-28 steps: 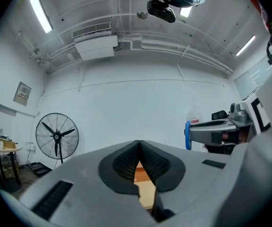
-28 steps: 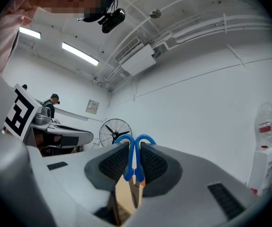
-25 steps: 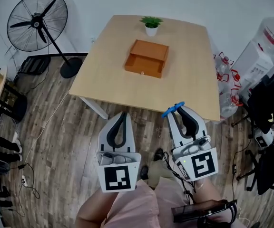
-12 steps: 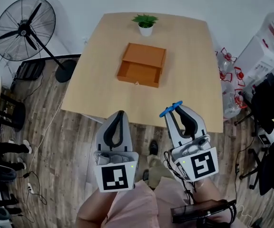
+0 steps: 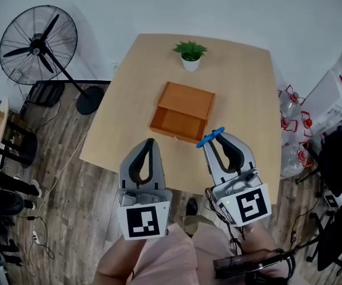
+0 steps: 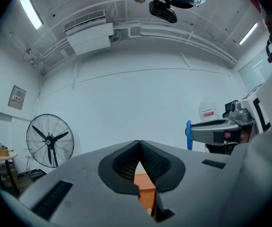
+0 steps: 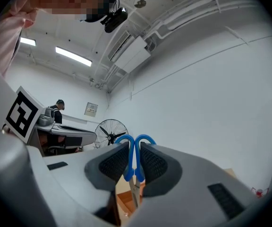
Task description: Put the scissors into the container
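Observation:
An open orange wooden container [image 5: 183,112] sits in the middle of the light wooden table [image 5: 129,105]. My right gripper [image 5: 214,139] is shut on the blue-handled scissors [image 5: 210,138], held just over the table's near edge, right of the container's front. In the right gripper view the blue handles [image 7: 134,156] stick up between the pads and the blades point down toward the container [image 7: 126,203]. My left gripper [image 5: 149,142] is shut with nothing in it, near the table's front edge; the container [image 6: 145,192] shows below its jaws.
A small potted plant [image 5: 190,53] stands on the table behind the container. A standing fan [image 5: 38,43] is on the floor at the left. Water bottles [image 5: 295,129] and dark chairs [image 5: 341,153] crowd the right side. Cables lie on the wood floor.
Both grippers have come closer to the table; the container now lies just ahead of the jaws. The scissors stay held in the right gripper.

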`<action>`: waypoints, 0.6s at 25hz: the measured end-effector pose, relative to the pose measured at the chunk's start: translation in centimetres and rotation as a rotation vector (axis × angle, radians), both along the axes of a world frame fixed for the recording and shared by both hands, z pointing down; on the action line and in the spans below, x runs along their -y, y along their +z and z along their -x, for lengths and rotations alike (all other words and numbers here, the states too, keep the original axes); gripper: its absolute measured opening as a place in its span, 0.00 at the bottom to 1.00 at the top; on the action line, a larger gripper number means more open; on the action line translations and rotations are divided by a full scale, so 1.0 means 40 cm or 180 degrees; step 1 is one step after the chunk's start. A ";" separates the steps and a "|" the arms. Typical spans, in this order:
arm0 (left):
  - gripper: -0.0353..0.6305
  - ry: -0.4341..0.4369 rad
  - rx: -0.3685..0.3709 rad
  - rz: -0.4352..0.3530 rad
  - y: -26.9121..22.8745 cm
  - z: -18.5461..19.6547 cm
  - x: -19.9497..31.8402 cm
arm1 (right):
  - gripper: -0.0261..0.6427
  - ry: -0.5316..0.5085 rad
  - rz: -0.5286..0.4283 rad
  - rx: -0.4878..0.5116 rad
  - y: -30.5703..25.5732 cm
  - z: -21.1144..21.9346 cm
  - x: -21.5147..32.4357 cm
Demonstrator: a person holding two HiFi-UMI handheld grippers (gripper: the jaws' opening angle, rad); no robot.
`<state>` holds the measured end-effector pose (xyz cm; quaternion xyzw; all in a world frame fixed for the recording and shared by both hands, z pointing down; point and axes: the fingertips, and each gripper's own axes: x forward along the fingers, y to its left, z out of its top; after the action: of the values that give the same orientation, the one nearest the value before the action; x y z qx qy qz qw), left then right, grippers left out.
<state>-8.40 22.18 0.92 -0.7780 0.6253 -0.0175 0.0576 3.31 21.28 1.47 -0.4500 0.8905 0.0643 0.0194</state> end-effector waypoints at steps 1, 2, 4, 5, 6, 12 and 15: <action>0.06 -0.0037 0.0001 -0.0028 -0.009 0.005 0.011 | 0.15 -0.0020 -0.0021 0.0002 -0.006 0.001 0.016; 0.06 -0.0072 0.0005 -0.0051 -0.016 0.010 0.020 | 0.15 -0.0042 -0.0039 0.0000 -0.011 0.004 0.031; 0.06 -0.0127 0.0018 -0.0088 -0.028 0.022 0.039 | 0.15 -0.0088 -0.0078 -0.0004 -0.023 0.014 0.056; 0.06 -0.0145 0.0022 -0.0103 -0.033 0.028 0.047 | 0.15 -0.0110 -0.0098 -0.0006 -0.028 0.020 0.066; 0.06 -0.0161 0.0023 -0.0114 -0.036 0.032 0.054 | 0.15 -0.0129 -0.0114 -0.0010 -0.032 0.025 0.076; 0.06 -0.0206 -0.0017 -0.0092 -0.024 0.064 0.114 | 0.15 -0.0187 -0.0096 -0.0084 -0.027 0.060 0.144; 0.06 -0.0183 -0.0043 -0.0070 -0.014 0.082 0.158 | 0.15 -0.0177 -0.0068 -0.0124 -0.017 0.077 0.183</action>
<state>-11.68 15.85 0.37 -0.7592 0.6479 -0.0069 0.0614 0.22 13.95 0.79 -0.4235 0.9021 0.0820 0.0086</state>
